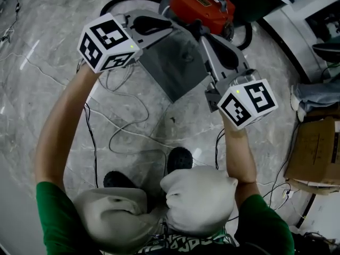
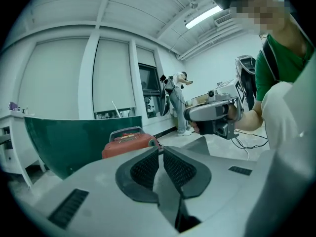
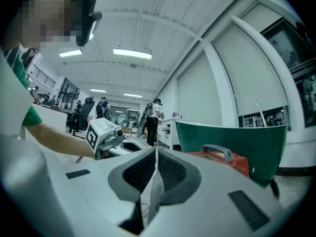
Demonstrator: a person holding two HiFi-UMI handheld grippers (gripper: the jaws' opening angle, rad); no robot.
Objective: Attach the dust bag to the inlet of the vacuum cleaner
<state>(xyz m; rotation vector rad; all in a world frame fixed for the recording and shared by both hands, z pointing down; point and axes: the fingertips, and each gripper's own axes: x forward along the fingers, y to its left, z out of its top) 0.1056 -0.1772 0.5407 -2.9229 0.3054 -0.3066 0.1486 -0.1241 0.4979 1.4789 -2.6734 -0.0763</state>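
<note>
**A:** In the head view, where does the person have the dust bag?

**B:** The dust bag [image 1: 172, 70] hangs as a flat grey sheet between the two grippers, clear of the floor [image 1: 48, 89]. The left gripper [image 1: 169, 28] holds its upper left corner and the right gripper [image 1: 206, 36] its upper right. The red vacuum cleaner [image 1: 201, 3] stands just beyond the bag's top edge, with a black hose [image 1: 119, 1] curving round it. Whether bag and cleaner touch cannot be told from there.

**A:** Anything else around?

**B:** Cables [image 1: 127, 126] trail over the floor, and a cardboard box [image 1: 316, 153] sits at the right edge.

**A:** And the left gripper view?

**B:** The left gripper [image 2: 161, 148] has its jaws nearly together, with a thin grey edge of the dust bag [image 2: 170, 191] nipped between the black pads [image 2: 145, 169]. Ahead is the right gripper [image 2: 193, 116] in the person's hand. The vacuum cleaner [image 2: 129, 143] lies low to the left, with a dark green panel [image 2: 74, 142] behind it.

**A:** The right gripper view?

**B:** The right gripper [image 3: 156, 151] is closed the same way. A pale strip of the dust bag [image 3: 152, 191] runs between its pads [image 3: 173, 172], clamped. The left gripper [image 3: 129, 145] shows to the left. To the right is the vacuum cleaner [image 3: 224, 161] with its grey handle [image 3: 217, 149], in front of the green panel [image 3: 232, 139].
</note>
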